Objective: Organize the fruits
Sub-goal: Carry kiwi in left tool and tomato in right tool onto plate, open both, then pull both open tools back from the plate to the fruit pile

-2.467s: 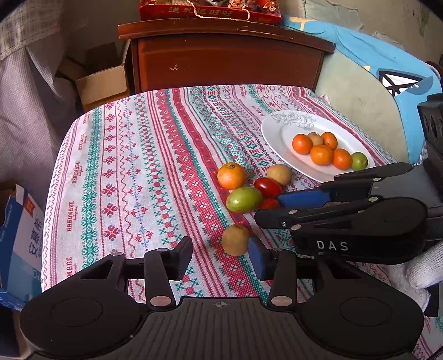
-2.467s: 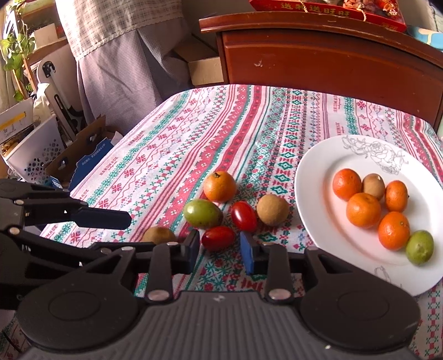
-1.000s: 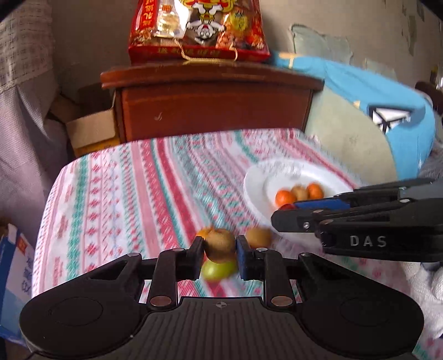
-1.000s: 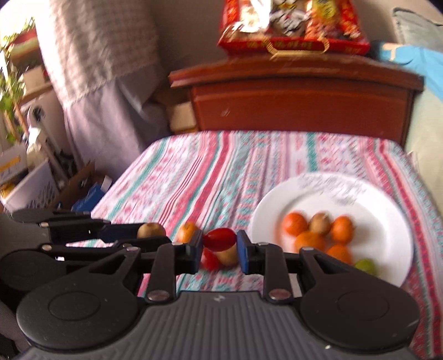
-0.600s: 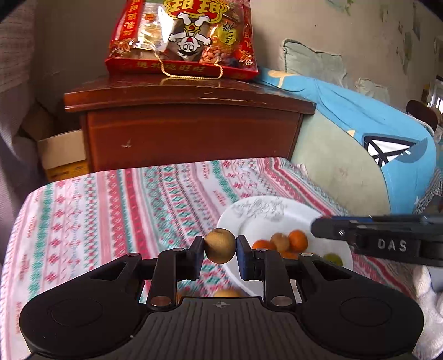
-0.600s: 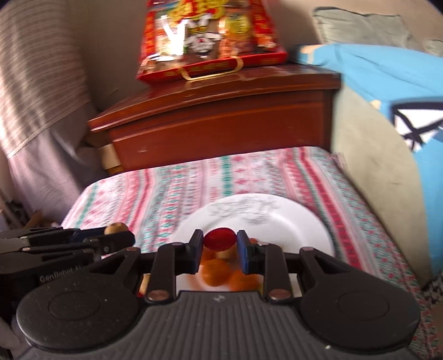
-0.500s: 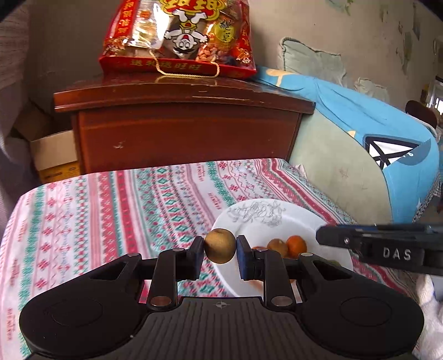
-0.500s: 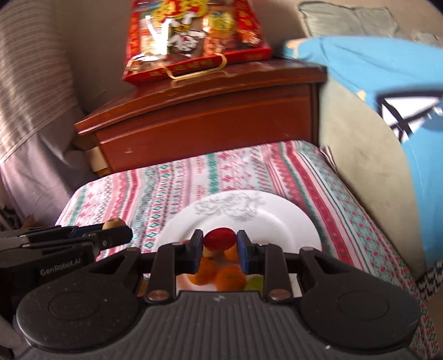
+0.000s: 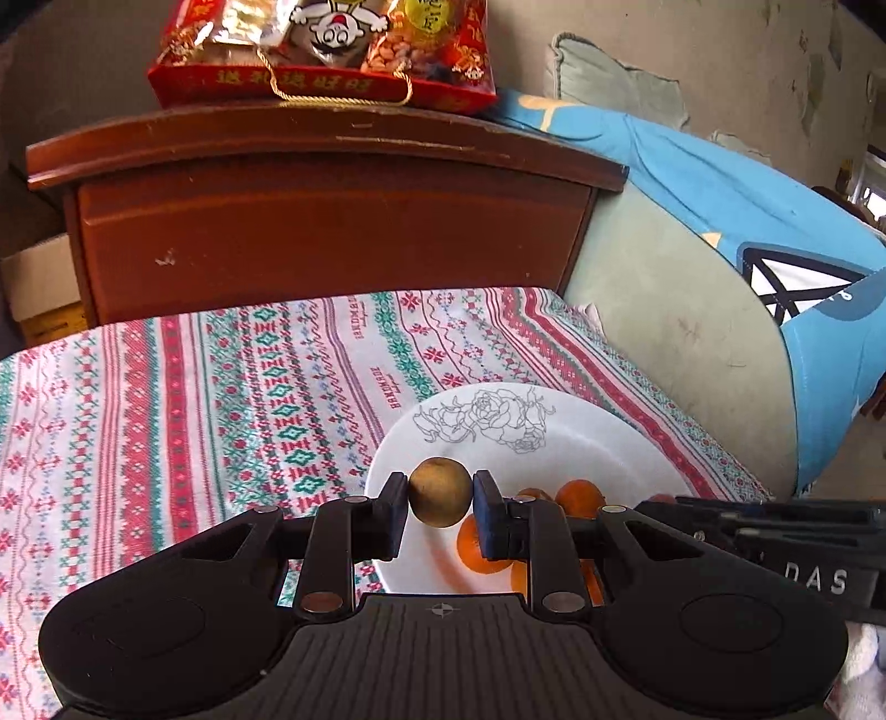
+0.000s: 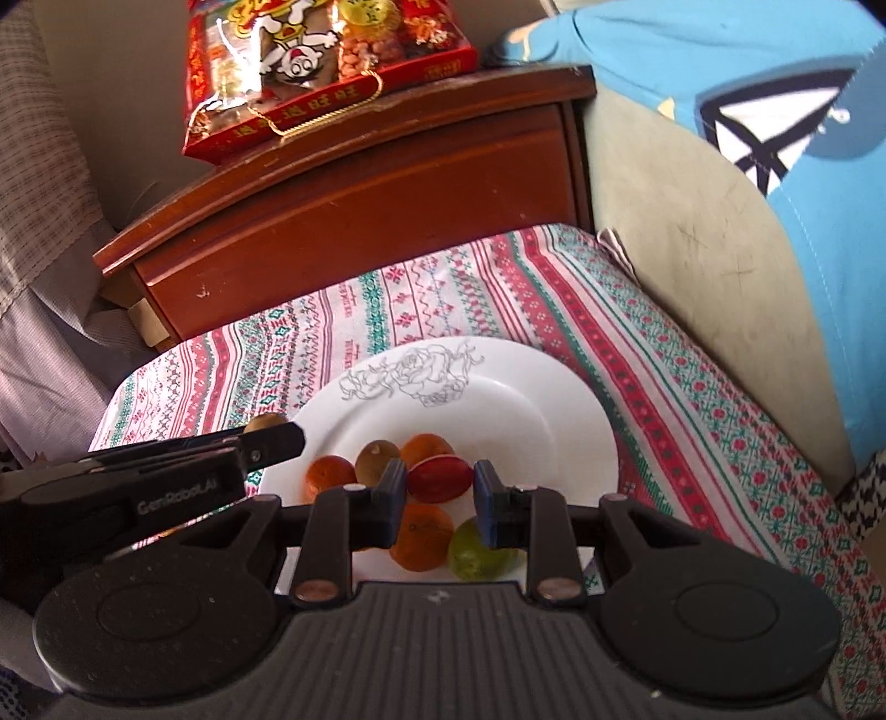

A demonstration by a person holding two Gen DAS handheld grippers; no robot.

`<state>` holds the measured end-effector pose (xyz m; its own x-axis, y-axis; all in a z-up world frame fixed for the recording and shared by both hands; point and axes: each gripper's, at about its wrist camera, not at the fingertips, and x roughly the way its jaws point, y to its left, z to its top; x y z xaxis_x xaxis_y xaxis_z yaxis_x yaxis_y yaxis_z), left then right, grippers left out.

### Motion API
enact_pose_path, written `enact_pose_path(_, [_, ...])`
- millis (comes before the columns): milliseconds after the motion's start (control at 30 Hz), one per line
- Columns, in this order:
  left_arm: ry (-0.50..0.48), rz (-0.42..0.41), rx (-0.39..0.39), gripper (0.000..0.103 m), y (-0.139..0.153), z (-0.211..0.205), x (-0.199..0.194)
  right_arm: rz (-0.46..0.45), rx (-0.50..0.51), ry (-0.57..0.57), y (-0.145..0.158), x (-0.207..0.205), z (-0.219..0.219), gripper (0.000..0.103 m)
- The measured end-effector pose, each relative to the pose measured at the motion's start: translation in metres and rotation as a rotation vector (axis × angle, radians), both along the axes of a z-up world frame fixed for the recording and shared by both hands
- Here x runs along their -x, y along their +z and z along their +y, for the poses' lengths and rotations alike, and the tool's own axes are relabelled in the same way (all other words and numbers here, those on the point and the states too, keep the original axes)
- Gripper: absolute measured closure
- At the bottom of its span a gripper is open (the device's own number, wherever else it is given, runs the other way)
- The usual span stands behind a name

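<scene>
The table (image 9: pixel 166 399) wears a striped patterned cloth, its near part hidden behind both gripper bodies; a wooden cabinet (image 9: pixel 332 221) stands behind it, bearing a red snack bag (image 9: pixel 326 50) cut off at the top edge; the white plate (image 10: pixel 526 410) with a rose drawing lies on the cloth, its near rim hidden. The left gripper (image 9: pixel 440 501) is clamped on a brown round fruit (image 9: pixel 440 492) above the plate's left edge; the right gripper (image 10: pixel 440 487) pinches a red tomato (image 10: pixel 440 479) over the plate; below sit oranges (image 10: pixel 421 537), partly hidden, and a green fruit (image 10: pixel 476 548).
</scene>
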<state>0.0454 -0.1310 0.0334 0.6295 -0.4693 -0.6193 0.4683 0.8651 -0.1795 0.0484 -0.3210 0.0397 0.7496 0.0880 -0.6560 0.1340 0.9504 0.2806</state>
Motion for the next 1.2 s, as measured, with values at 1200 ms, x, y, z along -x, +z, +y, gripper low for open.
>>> enact_pose_path(1200, [0.163,0.052,0.003,0.066,0.047,0.089,0.026,-0.027,-0.018,0.200,0.006,0.009,0.049,0.073])
